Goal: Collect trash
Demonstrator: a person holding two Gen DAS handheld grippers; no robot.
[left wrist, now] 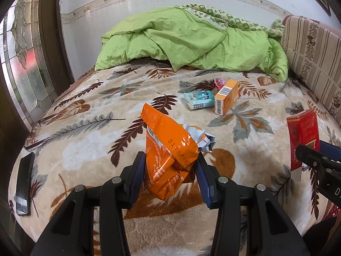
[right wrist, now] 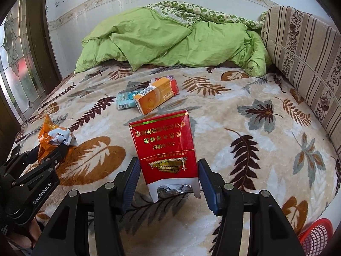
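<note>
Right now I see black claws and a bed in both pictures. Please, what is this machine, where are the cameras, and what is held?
These are two hand-held grippers, each carrying a camera that looks along its fingers. In the left wrist view, the left gripper grips a crumpled orange snack bag. In the right wrist view, the right gripper grips a red cigarette pack. On the leaf-patterned blanket lie an orange box and a light blue packet. A red basket shows at the corner.
</note>
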